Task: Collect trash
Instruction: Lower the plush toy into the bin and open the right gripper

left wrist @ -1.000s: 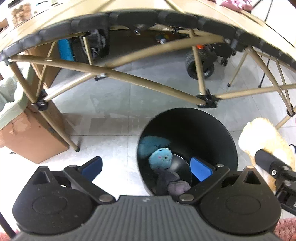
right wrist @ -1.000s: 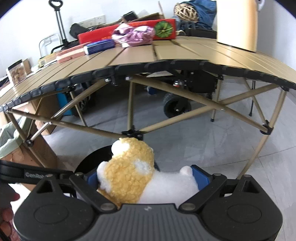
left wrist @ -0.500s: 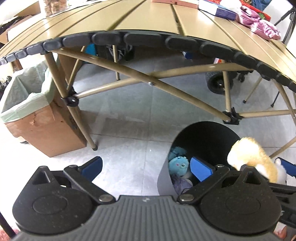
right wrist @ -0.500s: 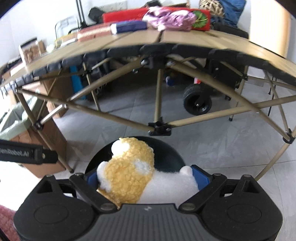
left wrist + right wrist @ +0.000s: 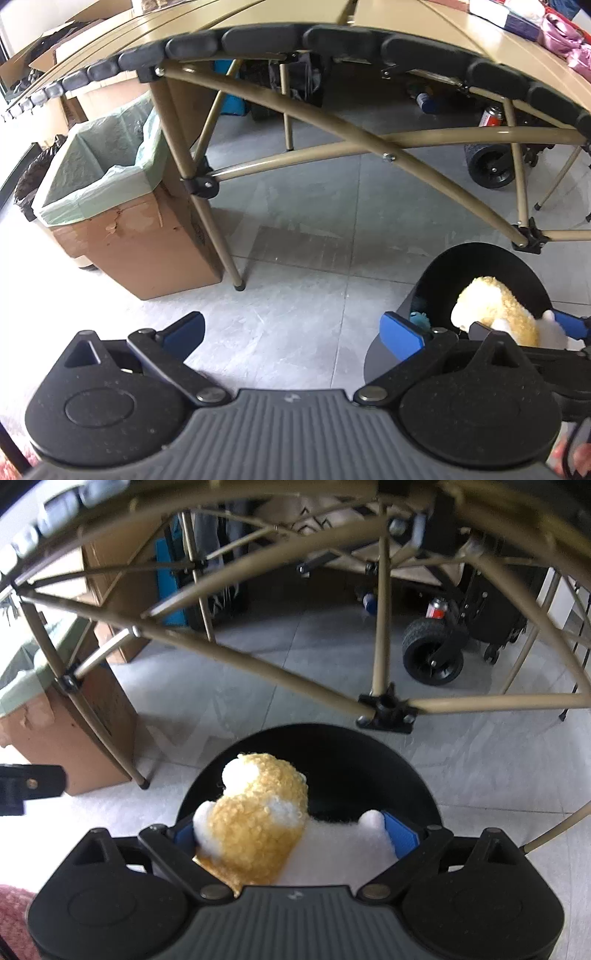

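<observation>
My right gripper (image 5: pixel 295 830) is shut on a yellow and white plush toy (image 5: pixel 258 819) and holds it over the mouth of a black round bin (image 5: pixel 343 749) on the floor. In the left wrist view the same toy (image 5: pixel 495 310) hangs over the bin (image 5: pixel 476 258) at the lower right, and a blue plush (image 5: pixel 419 317) shows inside the bin. My left gripper (image 5: pixel 291 332) is open and empty, to the left of the bin above the grey floor tiles.
A folding table with tan legs (image 5: pixel 343 129) stands over the area; one leg joint (image 5: pixel 386 705) sits just behind the bin. A cardboard box with a green liner (image 5: pixel 110 199) stands at the left. A wheeled cart (image 5: pixel 432 657) is behind.
My right gripper has tilted down and moved the plush toy over the bin's mouth. My left gripper has drawn away to the left of the bin, still open.
</observation>
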Tool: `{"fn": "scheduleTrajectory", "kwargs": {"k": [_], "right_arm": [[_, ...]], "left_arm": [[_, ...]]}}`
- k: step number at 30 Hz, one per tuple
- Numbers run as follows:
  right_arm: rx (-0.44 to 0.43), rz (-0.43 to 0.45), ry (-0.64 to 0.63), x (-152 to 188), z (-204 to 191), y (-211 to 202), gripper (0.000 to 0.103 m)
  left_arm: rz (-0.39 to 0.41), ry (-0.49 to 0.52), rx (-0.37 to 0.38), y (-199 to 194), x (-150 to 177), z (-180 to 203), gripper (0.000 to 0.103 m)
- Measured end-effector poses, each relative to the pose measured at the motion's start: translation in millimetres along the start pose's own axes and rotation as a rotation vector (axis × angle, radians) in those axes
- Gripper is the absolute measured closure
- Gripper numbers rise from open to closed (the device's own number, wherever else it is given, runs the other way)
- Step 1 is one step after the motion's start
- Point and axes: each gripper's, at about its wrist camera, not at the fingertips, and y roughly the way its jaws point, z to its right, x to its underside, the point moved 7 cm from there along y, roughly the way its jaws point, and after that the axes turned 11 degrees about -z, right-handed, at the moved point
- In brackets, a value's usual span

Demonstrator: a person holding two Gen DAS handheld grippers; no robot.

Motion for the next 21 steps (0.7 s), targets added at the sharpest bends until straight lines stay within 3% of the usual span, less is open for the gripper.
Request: {"fn": "scheduleTrajectory", "kwargs": {"k": [11, 21], "right_arm": [[-0.013, -0.107, 0.040, 4.7, -5.9, 40.6, 0.007], [-0.004, -0.134, 0.075, 9.9, 0.1, 53.0, 0.005]], "left_arm": [[-0.061, -0.023, -0.064, 21.0, 5.7, -19.2, 0.000], [-0.089, -0.010, -0.079, 27.4, 10.0, -17.1, 0.000]]}}
